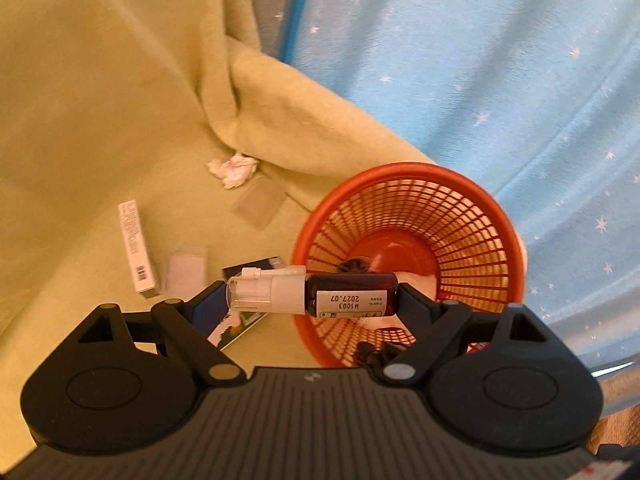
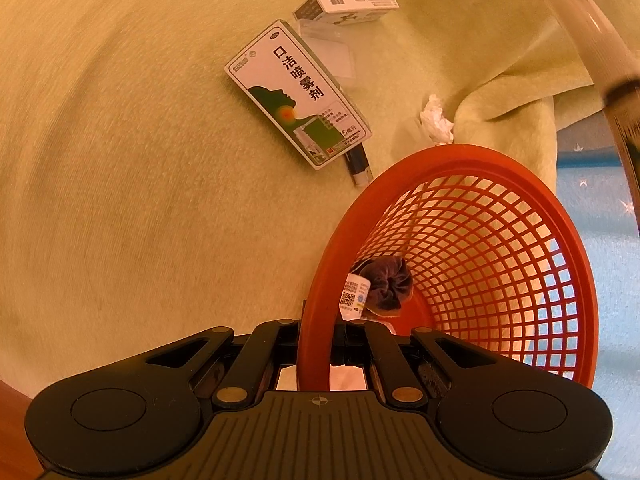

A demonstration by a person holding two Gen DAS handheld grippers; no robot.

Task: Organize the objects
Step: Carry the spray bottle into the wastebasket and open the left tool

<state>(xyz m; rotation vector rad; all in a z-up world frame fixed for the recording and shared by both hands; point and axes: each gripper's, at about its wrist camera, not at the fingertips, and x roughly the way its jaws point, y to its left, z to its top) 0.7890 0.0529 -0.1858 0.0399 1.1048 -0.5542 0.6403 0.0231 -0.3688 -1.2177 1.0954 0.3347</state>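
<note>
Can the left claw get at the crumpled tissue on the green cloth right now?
Probably not: the left claw is shut on the spray bottle. The tissue itself lies uncovered.

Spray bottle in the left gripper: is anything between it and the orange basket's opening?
Nothing visible blocks it. The spray bottle, held end to end in the left gripper, hangs at the near rim of the orange basket, whose mouth is open. The right gripper clamps the rim at one side, clear of the opening.
</note>
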